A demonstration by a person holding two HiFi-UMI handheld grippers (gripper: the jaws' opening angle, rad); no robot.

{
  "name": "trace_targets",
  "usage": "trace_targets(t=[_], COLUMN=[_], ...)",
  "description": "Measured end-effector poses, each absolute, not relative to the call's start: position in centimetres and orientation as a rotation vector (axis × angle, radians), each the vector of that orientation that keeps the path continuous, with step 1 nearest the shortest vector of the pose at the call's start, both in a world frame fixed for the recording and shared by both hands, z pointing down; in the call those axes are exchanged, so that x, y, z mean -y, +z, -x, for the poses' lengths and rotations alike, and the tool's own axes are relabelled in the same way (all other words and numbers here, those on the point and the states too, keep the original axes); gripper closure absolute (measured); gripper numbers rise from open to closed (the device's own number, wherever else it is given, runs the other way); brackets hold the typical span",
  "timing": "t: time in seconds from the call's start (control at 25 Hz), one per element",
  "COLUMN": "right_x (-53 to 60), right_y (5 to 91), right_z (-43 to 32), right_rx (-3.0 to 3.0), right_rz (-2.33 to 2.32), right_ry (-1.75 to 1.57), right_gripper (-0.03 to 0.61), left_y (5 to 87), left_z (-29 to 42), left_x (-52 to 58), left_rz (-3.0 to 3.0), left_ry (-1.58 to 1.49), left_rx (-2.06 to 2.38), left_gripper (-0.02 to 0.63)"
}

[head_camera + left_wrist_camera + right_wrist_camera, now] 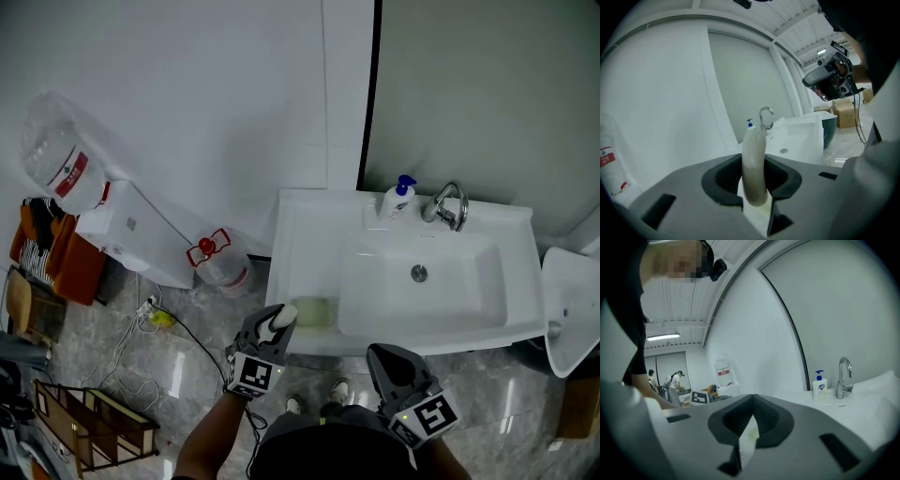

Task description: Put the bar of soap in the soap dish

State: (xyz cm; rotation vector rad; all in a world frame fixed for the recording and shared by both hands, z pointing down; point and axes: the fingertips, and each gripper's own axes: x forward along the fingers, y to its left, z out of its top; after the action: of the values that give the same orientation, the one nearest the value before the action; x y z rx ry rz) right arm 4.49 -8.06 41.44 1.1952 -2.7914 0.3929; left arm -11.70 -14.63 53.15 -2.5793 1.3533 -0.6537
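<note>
While the left claw point(277, 327) pinches the bar of soap point(753, 164), level it above the soap dish point(316, 311). Open only once seated.

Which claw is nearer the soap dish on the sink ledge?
Left. The left claw, shut on the bar of soap, is just left of the soap dish; the right claw hangs in front of the sink, farther off.

Left claw point(278, 322) clamping soap bar point(753, 159), right claw point(379, 352) closed
</note>
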Motion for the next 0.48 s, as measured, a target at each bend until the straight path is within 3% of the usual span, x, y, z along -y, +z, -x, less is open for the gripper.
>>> trace_targets(t=[0.48], right_x=[8.5], right_y=[42.6], right_z=[-5.2], right_rx=[2.771], right_rz=[-1.194], right_ry=[0.437], right_gripper=[0.568], left_y=[58.8], left_z=[10.0], left_x=[16.4], left_rz=[2.507], left_ry=[-0.933], left_rx=[-1.202], left_gripper=[0.499])
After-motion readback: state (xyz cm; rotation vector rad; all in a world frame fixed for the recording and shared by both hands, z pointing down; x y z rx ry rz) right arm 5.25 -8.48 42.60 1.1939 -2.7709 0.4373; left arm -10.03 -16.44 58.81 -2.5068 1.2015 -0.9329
